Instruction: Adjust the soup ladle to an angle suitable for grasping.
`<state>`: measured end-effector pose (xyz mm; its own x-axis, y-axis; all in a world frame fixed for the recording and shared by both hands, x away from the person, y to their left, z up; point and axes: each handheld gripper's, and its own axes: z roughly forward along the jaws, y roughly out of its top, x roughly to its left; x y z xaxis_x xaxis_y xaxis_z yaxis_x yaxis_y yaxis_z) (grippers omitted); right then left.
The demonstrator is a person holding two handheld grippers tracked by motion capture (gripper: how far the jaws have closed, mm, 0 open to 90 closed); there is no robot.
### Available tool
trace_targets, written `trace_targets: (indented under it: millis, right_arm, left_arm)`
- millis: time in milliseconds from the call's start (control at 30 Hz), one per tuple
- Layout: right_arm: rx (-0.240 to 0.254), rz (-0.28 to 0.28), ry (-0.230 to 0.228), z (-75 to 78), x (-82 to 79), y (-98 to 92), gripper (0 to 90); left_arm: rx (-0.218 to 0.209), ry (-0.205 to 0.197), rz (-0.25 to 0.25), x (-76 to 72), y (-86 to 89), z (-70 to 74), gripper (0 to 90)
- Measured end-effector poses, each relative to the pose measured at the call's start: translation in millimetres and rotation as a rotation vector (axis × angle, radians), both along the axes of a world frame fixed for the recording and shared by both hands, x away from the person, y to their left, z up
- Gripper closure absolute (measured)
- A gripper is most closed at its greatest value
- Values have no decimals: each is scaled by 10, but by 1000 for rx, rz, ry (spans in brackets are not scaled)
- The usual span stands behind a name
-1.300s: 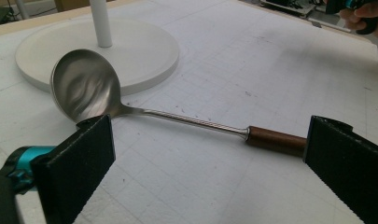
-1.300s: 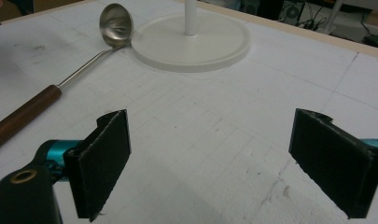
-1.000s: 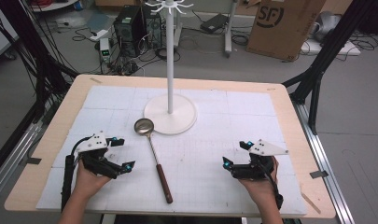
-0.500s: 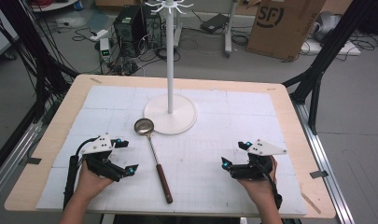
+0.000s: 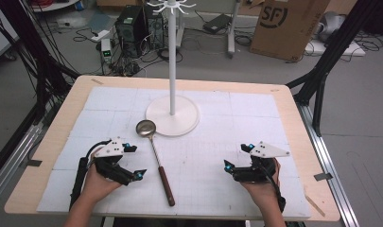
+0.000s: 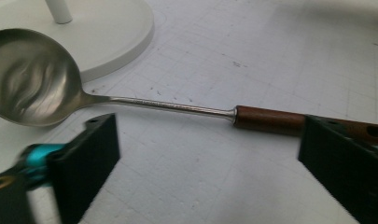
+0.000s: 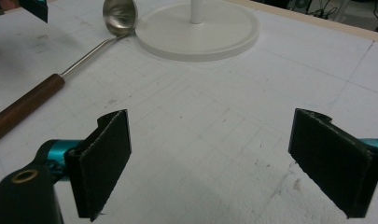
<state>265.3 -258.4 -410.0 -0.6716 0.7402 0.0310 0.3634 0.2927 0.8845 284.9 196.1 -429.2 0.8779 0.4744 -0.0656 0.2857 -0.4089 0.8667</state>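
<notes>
A steel ladle [image 5: 153, 147] with a brown wooden handle [image 5: 166, 187] lies flat on the white mat, its bowl [image 5: 145, 127] next to the white stand's round base [image 5: 179, 118]. My left gripper [image 5: 134, 161] is open just left of the ladle's shaft. In the left gripper view the ladle [image 6: 172, 106] lies crosswise beyond the wide-apart jaws, and the handle's end [image 6: 270, 120] passes behind the right jaw. My right gripper [image 5: 236, 158] hovers open over bare mat at the right, nothing between its fingers. The ladle [image 7: 65, 70] lies far to its left.
A tall white pole [image 5: 171, 56] with hooks on top rises from the base at the table's middle back. The wooden table edge [image 5: 321, 198] frames the white mat. Beyond the table are cables, a computer case [image 5: 132, 23] and a cardboard box [image 5: 286, 26].
My left gripper has moved to the right, closer to the ladle's shaft. The right gripper and the ladle have stayed put.
</notes>
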Motion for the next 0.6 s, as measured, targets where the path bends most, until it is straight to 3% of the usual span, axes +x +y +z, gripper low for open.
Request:
trace_targets:
  millis: [67, 233, 467, 600]
  right_arm:
    - [-2, -1, 0, -2, -1, -1, 117]
    - [-6, -1, 4, -10, 2, 7, 117]
    - [-12, 12, 10, -34, 14, 32, 139]
    - [-16, 12, 14, -37, 14, 36, 140]
  left_arm:
    - [0, 8, -40, 1, 15, -11, 250]
    - [17, 18, -39, 10, 28, -32, 335]
    - [-1, 30, -28, 8, 87, -36, 495]
    - [-14, 42, -56, 5, 95, -44, 603]
